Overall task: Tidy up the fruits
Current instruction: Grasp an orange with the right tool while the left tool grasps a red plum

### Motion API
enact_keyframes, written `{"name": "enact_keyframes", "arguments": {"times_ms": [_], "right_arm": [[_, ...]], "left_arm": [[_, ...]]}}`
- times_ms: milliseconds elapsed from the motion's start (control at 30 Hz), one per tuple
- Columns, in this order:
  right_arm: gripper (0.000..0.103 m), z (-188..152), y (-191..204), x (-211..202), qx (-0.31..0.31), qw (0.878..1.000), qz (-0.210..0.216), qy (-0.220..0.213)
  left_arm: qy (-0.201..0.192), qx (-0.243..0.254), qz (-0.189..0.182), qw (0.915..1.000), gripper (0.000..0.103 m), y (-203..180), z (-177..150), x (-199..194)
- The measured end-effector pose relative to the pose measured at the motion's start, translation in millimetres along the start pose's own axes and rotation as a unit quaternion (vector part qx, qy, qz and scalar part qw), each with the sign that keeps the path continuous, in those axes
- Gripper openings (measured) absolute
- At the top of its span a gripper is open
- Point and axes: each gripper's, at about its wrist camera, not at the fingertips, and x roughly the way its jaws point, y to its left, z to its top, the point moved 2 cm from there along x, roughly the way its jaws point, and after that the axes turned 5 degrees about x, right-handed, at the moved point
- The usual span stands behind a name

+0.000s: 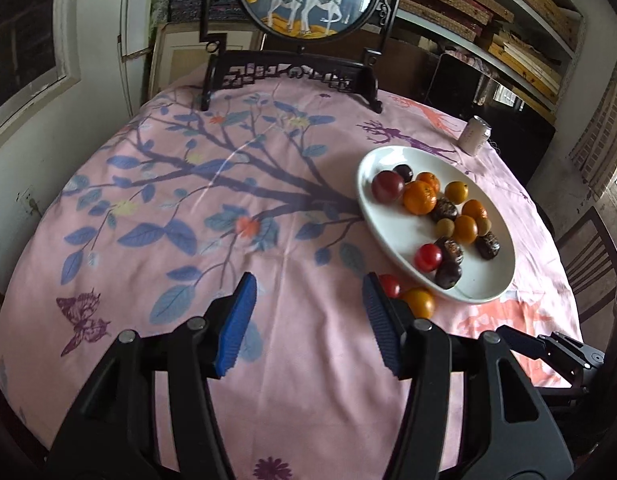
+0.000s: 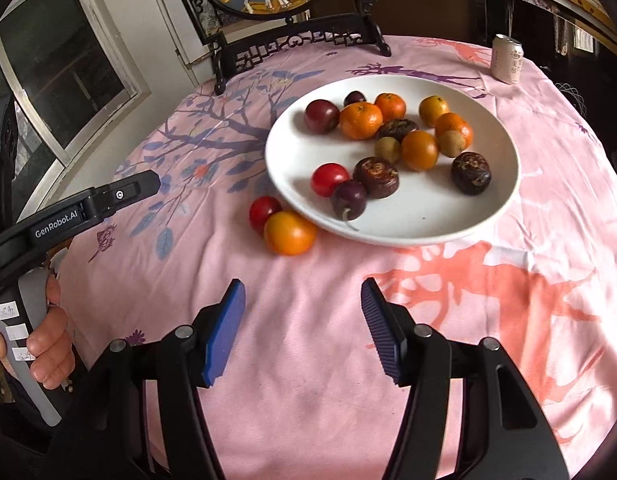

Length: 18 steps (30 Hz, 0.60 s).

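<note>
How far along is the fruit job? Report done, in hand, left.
Done: most fruit already lies on the white plate. In hand: nothing; the left gripper and right gripper are both open and empty. Left: a red fruit and an orange fruit touching on the tablecloth beside the plate's rim.

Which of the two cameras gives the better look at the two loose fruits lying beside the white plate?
The right wrist view. There the red fruit and orange fruit lie fully visible on the tablecloth, touching each other beside the white plate. In the left wrist view a finger of the left hand-held gripper partly hides them both.
</note>
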Motion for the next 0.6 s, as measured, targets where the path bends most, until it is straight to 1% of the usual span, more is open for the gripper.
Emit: {"name": "enact_keyframes", "arguments": {"times_ms": [100, 233, 400, 567, 600], "right_arm": [[0.060, 3, 12, 17, -0.005, 1.000, 0.000, 0.000], [0.060, 10, 20, 42, -0.007, 1.000, -0.017, 0.007], [0.060, 22, 22, 63, -0.021, 0.998, -0.056, 0.007], [0.060, 28, 21, 80, -0.023, 0.998, -0.064, 0.018], [0.046, 28, 21, 80, -0.025, 0.998, -0.063, 0.016]], "left_arm": [[0.006, -0.013, 0.005, 0.9999, 0.056, 18, -10, -1], [-0.002, -0.007, 0.019, 0.9998, 0.057, 29, -19, -8], [0.003, 0.001, -0.001, 1.0000, 0.057, 30, -27, -10], [0.009, 0.004, -0.016, 0.9998, 0.057, 27, -29, -9], [0.009, 0.003, -0.016, 0.9998, 0.057, 26, -29, -9]]}}
